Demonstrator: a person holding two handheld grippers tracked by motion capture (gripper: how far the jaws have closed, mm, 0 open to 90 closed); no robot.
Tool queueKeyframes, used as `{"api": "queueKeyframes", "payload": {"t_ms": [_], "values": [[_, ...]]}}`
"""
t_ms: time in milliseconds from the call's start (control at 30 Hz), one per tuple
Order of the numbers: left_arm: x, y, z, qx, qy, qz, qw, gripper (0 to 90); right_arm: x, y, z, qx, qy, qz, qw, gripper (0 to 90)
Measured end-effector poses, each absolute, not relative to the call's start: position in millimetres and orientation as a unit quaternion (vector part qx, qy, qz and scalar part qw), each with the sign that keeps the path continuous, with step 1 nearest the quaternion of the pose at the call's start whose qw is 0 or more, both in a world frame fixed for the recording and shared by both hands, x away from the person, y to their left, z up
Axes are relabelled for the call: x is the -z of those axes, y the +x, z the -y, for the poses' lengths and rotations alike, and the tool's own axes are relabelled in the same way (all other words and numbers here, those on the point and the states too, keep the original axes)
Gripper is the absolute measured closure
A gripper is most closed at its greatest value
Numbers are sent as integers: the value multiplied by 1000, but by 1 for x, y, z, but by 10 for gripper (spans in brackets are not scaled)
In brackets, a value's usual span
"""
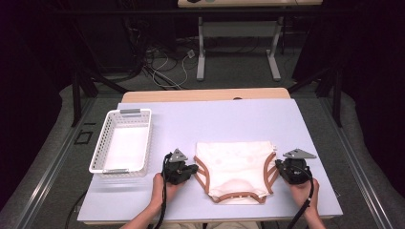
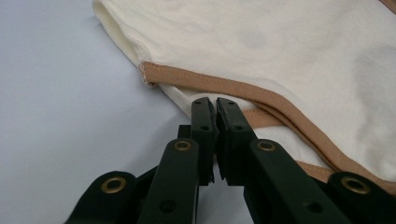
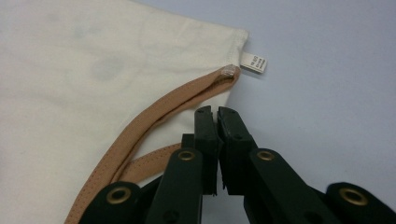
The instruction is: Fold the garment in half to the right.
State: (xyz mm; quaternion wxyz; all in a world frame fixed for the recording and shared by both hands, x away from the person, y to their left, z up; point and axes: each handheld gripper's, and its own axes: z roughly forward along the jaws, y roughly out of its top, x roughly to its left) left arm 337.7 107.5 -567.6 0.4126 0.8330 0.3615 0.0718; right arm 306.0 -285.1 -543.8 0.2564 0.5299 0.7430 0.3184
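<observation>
A cream pair of briefs point(image 1: 236, 167) with tan trim lies flat on the pale table point(image 1: 215, 119), near its front edge. My left gripper point(image 1: 195, 169) rests at the garment's left leg opening, jaws shut. In the left gripper view its tips point(image 2: 215, 101) sit at the cream edge just below the tan trim point(image 2: 233, 86), and no cloth shows between them. My right gripper point(image 1: 278, 167) rests at the right leg opening, also shut. In the right gripper view its tips point(image 3: 215, 111) meet the fabric point(image 3: 93, 70) under the tan band, near a small white label point(image 3: 254, 63).
A white slotted basket point(image 1: 98, 152) stands at the left of the table, close beside my left hand. Beyond the far table edge are a wooden strip, desk legs and loose cables on the floor.
</observation>
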Motion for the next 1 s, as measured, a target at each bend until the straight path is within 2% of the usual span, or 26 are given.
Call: {"api": "queueKeyframes", "payload": {"t_ms": [233,333,500,733,1000], "values": [[566,338,-110,-78,834,-362,410,806,542,305,285,-314,533,-740,265,810],[564,337,-113,-74,832,-366,410,742,540,304,288,-319,534,-737,265,763],[561,335,-118,-78,832,-368,408,585,537,300,284,-330,519,-746,255,667],[554,334,-128,-72,822,-378,420,385,532,294,268,-350,486,-765,237,488],[546,331,-135,-73,820,-373,428,280,531,289,251,-359,459,-785,211,363]]}}
